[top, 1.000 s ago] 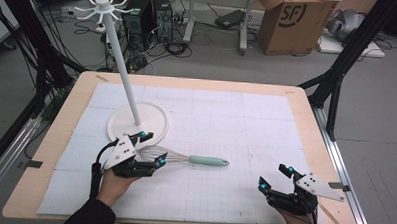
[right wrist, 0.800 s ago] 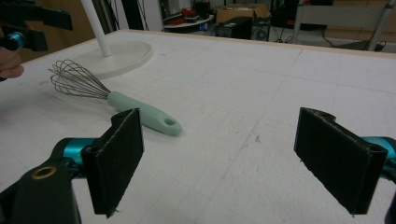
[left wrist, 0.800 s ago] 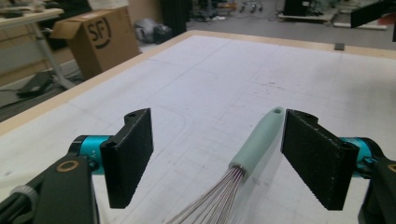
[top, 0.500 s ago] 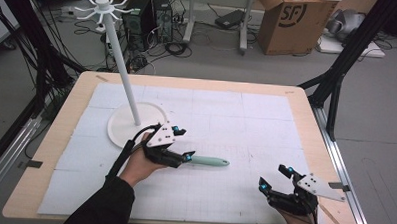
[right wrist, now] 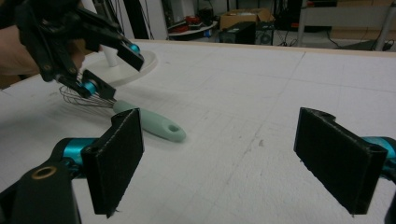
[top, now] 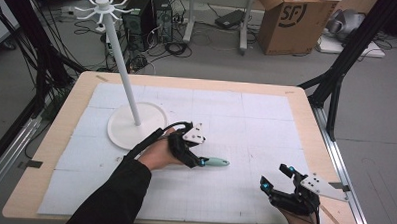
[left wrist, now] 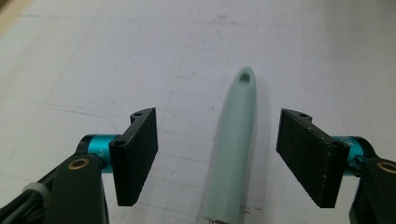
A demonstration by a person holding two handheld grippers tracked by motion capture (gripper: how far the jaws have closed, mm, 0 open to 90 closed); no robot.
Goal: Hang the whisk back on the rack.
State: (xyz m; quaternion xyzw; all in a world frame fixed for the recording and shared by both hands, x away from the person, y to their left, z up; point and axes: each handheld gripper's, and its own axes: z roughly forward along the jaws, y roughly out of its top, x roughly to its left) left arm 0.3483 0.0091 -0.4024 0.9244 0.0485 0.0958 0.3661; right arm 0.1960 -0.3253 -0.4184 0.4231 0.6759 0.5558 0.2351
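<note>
The left gripper (top: 201, 161) reaches across the surface (top: 266, 119), its fingers (left wrist: 137, 154) astride the one whisk's mint handle (left wrist: 233, 144); they have just been closing but do not touch it. The right gripper (top: 276, 181) rests near the front edge, fingers (right wrist: 116, 158) spread wide and empty. One white stand (top: 136, 125) rises beside the whisk.

High cam's above my edge of the table (top: 297, 103), looking forward and down. My two tong cams sit low and close; all three catch the whisk (top: 215, 162).
</note>
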